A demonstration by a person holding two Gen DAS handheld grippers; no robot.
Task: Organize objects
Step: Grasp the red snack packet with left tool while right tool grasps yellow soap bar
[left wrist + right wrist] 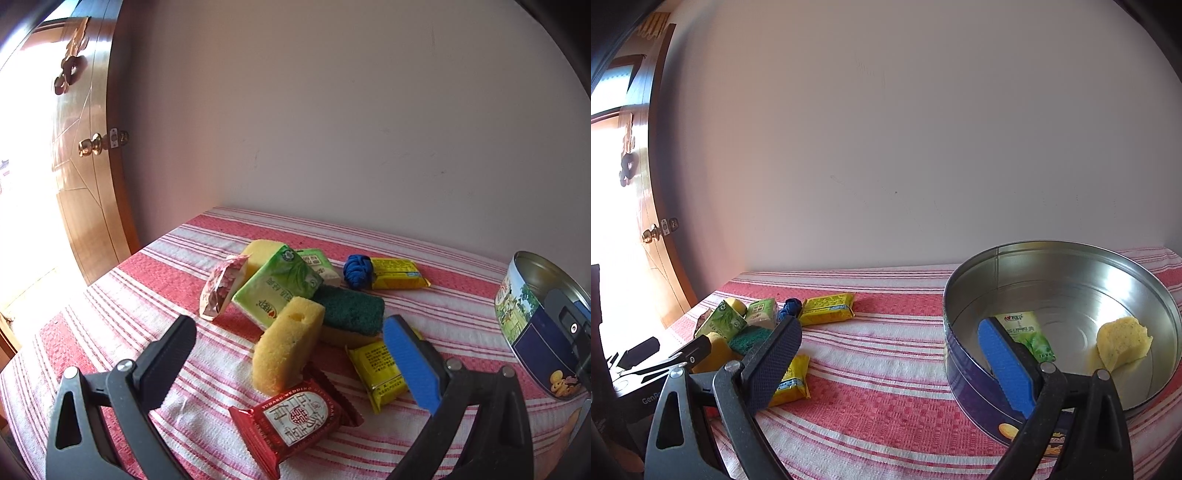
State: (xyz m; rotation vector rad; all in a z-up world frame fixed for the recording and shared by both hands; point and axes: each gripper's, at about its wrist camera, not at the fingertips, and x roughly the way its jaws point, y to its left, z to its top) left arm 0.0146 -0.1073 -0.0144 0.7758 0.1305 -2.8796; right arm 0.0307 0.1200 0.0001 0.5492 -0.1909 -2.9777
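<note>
A: What sits nearest the left tool (290, 339)?

B: Its fingers are spread wide and hold nothing. Just ahead of them and low, a red wedding-candy packet (295, 419) lies on the striped cloth of the surface (122, 295). Between the fingers stands a yellow sponge (287, 349) tilted on edge, and by the blue pad of the right-hand finger lies a yellow packet (376, 371).

A: And further out?

B: A green scouring pad (351, 310), a green tissue pack (275, 291) leaning on another sponge, and a pink floral packet (221, 286) off to the left. Beyond those, a blue knotted thing (357, 271) touches a second yellow packet (399, 273).

A: The right tool (890, 354)?

B: Also wide, nothing in it. Its blue-padded finger reaches over the near rim of the round tin (971, 373). Inside the tin, a green tissue pack (1028, 332) lies just past that finger, and a yellow sponge piece (1123, 341) rests to the right against the wall. The pile lies well to the left.
</note>
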